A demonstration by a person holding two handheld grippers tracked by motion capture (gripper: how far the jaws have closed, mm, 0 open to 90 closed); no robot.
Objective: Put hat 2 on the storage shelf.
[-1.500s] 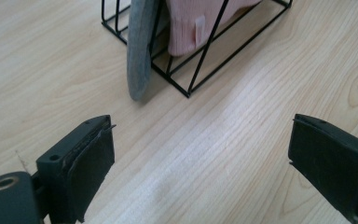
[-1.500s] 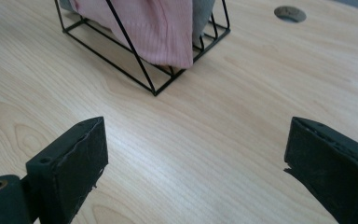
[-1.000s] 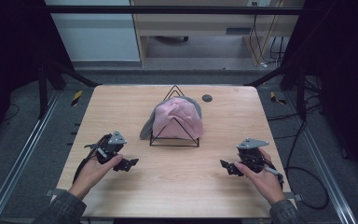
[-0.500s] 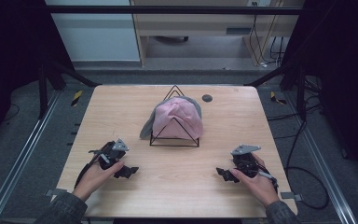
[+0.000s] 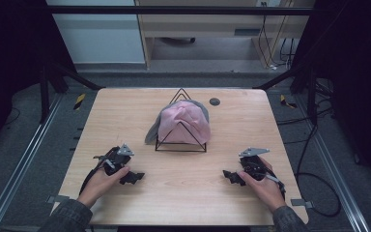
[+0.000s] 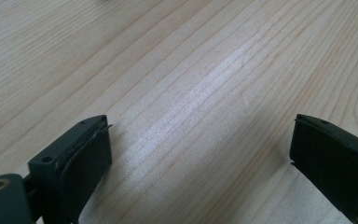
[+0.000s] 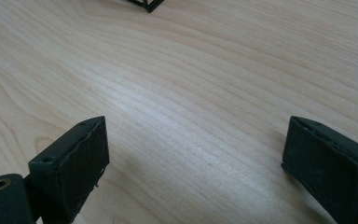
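Observation:
A pink cap with a grey brim [image 5: 181,124] rests on a black wire stand [image 5: 180,145] in the middle of the wooden table [image 5: 183,193]. My left gripper [image 5: 134,177] lies low on the table at the front left, held by a hand, its jaws wide apart with only bare wood between them [image 6: 200,144]. At the front right my right gripper [image 5: 232,177] sits just as low and points inward, also open and empty [image 7: 196,144]. A corner of the wire stand [image 7: 144,4] shows at the top of the right gripper view.
A small dark round disc [image 5: 214,101] lies near the table's far edge, right of the stand. Metal rails run along both sides of the table, and cables trail on the floor at the right. Bare wood stretches between the two grippers.
Both hands have drawn the grippers back toward the front edge and lowered them onto the table. The cap and stand have not moved.

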